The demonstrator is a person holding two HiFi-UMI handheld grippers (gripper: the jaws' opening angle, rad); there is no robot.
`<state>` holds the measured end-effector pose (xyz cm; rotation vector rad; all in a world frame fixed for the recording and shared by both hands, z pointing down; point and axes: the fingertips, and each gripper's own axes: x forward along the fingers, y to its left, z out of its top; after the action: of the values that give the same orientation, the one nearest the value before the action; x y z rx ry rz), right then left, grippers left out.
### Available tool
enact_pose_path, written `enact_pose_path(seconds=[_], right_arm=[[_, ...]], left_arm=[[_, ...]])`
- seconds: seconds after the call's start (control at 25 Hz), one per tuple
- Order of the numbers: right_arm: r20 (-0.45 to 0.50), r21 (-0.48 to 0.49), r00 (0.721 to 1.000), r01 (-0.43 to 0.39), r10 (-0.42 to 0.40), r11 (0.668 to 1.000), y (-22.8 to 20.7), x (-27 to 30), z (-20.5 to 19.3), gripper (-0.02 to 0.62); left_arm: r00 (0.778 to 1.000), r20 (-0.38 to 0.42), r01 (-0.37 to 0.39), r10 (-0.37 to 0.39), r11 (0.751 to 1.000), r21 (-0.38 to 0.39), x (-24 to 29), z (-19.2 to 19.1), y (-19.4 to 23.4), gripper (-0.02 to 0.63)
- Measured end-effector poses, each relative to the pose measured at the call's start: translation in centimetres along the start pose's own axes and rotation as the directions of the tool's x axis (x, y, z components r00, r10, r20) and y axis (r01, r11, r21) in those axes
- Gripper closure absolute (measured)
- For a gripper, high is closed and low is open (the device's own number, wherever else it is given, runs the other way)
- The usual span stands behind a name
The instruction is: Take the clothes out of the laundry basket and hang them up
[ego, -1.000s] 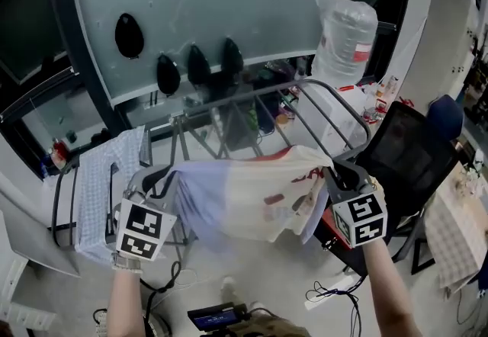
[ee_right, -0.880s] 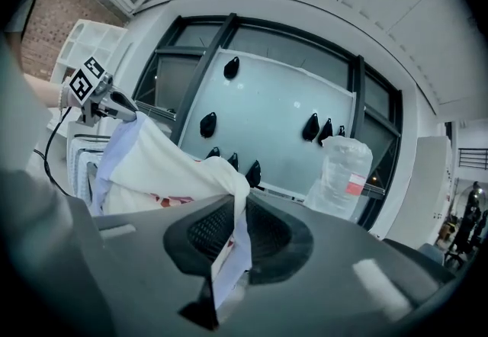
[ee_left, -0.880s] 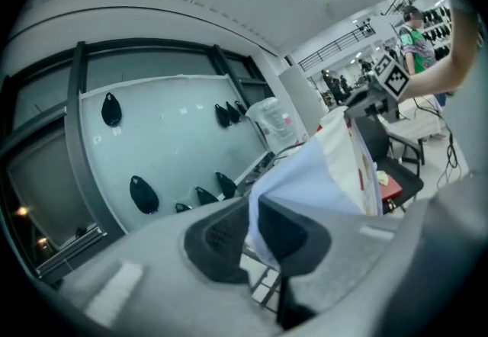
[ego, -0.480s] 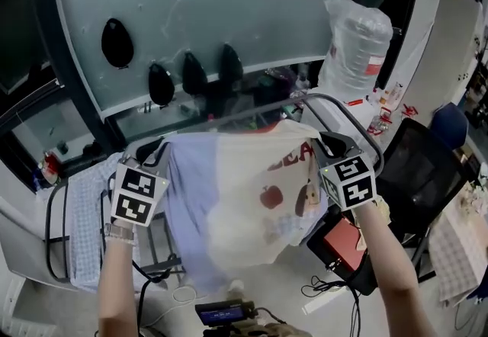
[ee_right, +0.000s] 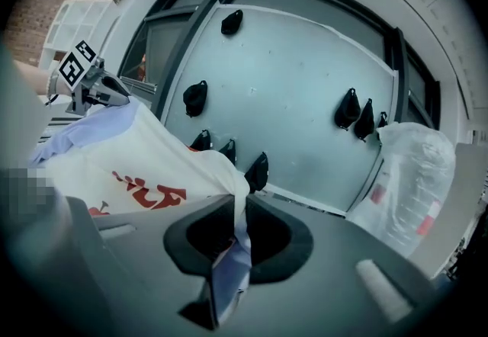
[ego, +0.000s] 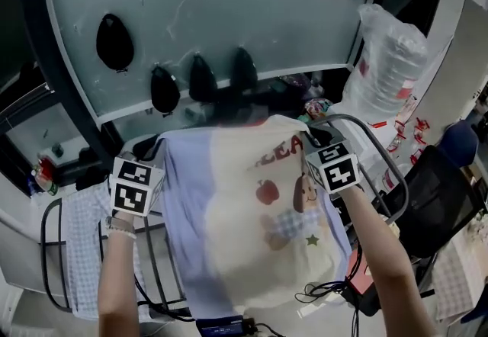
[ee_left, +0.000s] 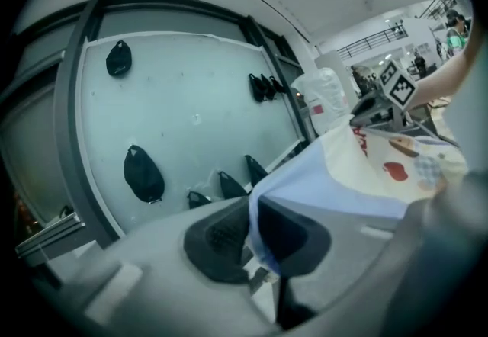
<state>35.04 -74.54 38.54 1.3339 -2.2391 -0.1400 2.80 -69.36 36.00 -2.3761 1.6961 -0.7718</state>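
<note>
A cream and pale-blue T-shirt (ego: 252, 221) with red lettering and an apple print hangs spread between my two grippers, held up in front of me. My left gripper (ego: 152, 151) is shut on its pale-blue edge (ee_left: 263, 198). My right gripper (ego: 313, 139) is shut on the cream edge (ee_right: 236, 213), with cloth trailing down between the jaws. Below the shirt stands a metal drying rack (ego: 385, 168); a checked shirt (ego: 80, 229) hangs over its left side. The laundry basket is not in view.
A pale glass panel (ego: 229, 15) with several dark caps hung on it rises behind the rack. A big clear plastic bag (ego: 389, 61) stands at the right, with a dark office chair (ego: 442, 190) beyond it. Cables (ego: 328, 293) lie on the floor.
Both grippers have lifted the T-shirt higher and spread it, so it now hangs full length and covers most of the rack. The view has tilted up toward the panel.
</note>
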Motion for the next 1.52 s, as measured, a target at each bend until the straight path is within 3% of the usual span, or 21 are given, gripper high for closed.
enact_pose_path(seconds=[0.4, 0.64, 0.84, 0.92, 1.0, 1.08, 1.16, 1.36, 1.52], right_arm=[[-0.068, -0.031, 0.996, -0.061, 0.058, 0.998, 1.5, 13.1, 0.0, 0.554], [-0.178, 0.034, 0.972, -0.152, 0.156, 0.988, 4.7, 18.1, -4.0, 0.549], [-0.19, 0.088, 0.954, -0.219, 0.232, 0.972, 5.8, 17.4, -5.1, 0.4], [-0.186, 0.112, 0.948, -0.24, 0.258, 0.964, 5.9, 16.2, -5.3, 0.365], [-0.152, 0.116, 0.954, -0.243, 0.259, 0.963, 5.9, 14.7, -4.8, 0.365], [-0.072, 0.124, 0.961, -0.256, 0.266, 0.959, 6.1, 12.7, -3.2, 0.395], [0.019, 0.145, 0.963, -0.27, 0.27, 0.952, 6.6, 10.4, -1.2, 0.588], [0.146, 0.127, 0.948, -0.302, 0.284, 0.945, 8.6, 5.7, 2.9, 0.592], [0.216, 0.06, 0.912, -0.369, 0.349, 0.927, 11.8, 1.1, 5.7, 0.592]], left_arm=[[0.998, -0.052, -0.034, 0.028, 0.991, -0.129, 7.2, -6.0, 5.1, 0.575], [0.984, -0.175, -0.007, -0.026, 0.983, -0.186, 11.2, -12.4, 3.7, 0.556], [0.971, -0.215, 0.058, -0.102, 0.977, -0.205, 11.7, -14.4, 1.8, 0.444], [0.972, -0.21, 0.061, -0.103, 0.978, -0.198, 11.0, -14.1, 1.5, 0.434], [0.979, -0.191, 0.037, -0.075, 0.981, -0.193, 9.8, -13.4, 1.7, 0.442], [0.987, -0.159, 0.003, -0.033, 0.983, -0.182, 8.3, -12.1, 2.0, 0.532], [0.991, -0.136, -0.018, -0.005, 0.985, -0.169, 6.4, -10.5, 1.8, 0.612], [0.996, -0.073, -0.07, 0.059, 0.986, -0.151, -0.3, -6.4, 1.0, 0.614], [0.989, -0.045, -0.145, 0.14, 0.979, -0.142, -6.8, -4.1, 0.1, 0.614]])
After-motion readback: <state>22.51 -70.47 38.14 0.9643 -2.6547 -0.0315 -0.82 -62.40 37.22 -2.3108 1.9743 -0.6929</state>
